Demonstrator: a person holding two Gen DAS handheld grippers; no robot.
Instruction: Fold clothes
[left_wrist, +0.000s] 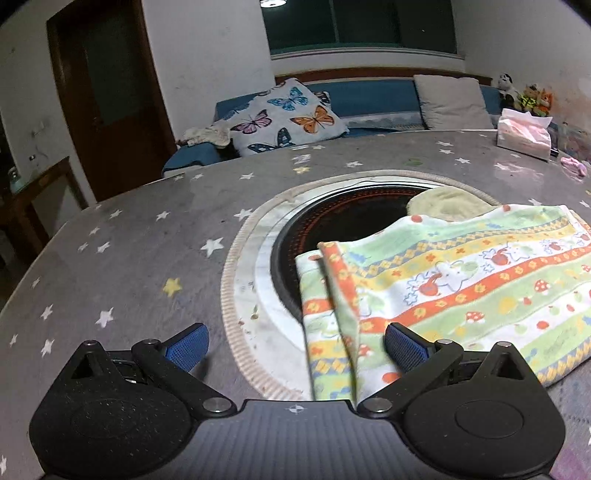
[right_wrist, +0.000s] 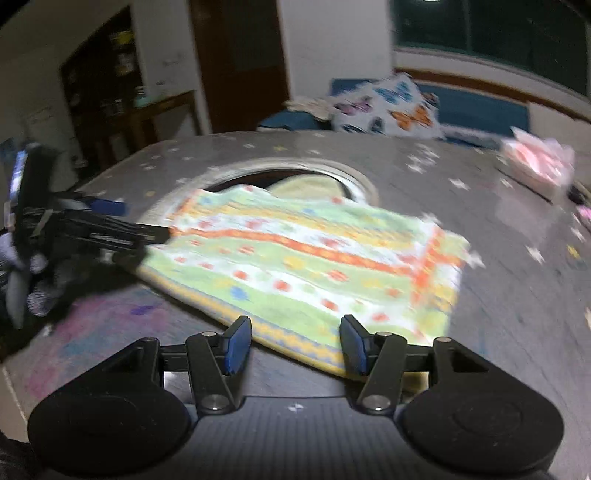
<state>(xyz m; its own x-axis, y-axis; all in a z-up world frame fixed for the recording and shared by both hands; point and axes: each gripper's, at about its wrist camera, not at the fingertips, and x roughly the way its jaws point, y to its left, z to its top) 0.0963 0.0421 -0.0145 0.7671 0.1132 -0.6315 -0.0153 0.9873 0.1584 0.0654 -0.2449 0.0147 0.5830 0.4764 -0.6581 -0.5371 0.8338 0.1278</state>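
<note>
Striped cartoon-print cloth (left_wrist: 454, 284) lies folded flat on the star-pattern table (left_wrist: 140, 236), partly over the round black cooktop (left_wrist: 332, 218) in the middle w/ a pale green cloth (left_wrist: 443, 203) behind it. Left gripper (left_wrist: 295, 345) wide open, holding nothing, its right pad over the cloth's near-left corner. Right gripper (right_wrist: 295, 345) also open & empty at the cloth's near edge; that view is blurred

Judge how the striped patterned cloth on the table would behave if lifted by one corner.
The striped cloth would probably go limp and drape, since it already lies folded in soft, uneven layers. It looks thin, so likely light. Part of it overhangs the round recess in the table, so pushing it might make it sag in.
</note>
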